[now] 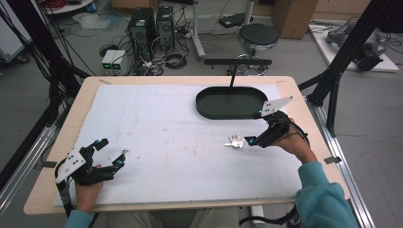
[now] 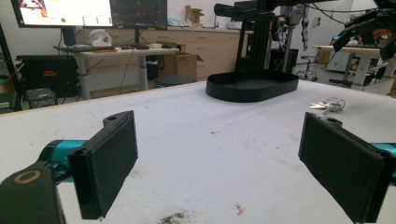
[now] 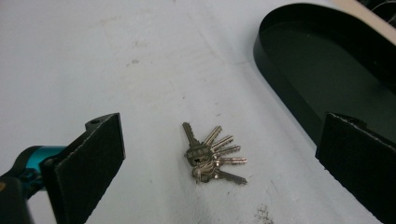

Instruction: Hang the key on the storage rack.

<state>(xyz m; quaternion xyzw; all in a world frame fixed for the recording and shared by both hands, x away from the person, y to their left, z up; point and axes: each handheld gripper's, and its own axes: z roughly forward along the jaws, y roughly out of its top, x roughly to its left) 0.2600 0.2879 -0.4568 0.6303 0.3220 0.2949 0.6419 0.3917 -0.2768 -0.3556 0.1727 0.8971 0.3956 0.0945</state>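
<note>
In the right gripper view the black oval tray point(image 3: 299, 70) runs off the top and right edges, and a black jaw covers part of its near wall. In the high view the bunch of keys point(image 1: 235, 141) is too small to count, and the right tongs point(image 1: 250, 140) hide its right end. The person's sleeve point(image 1: 323, 199) is cut off at the bottom edge.
</note>
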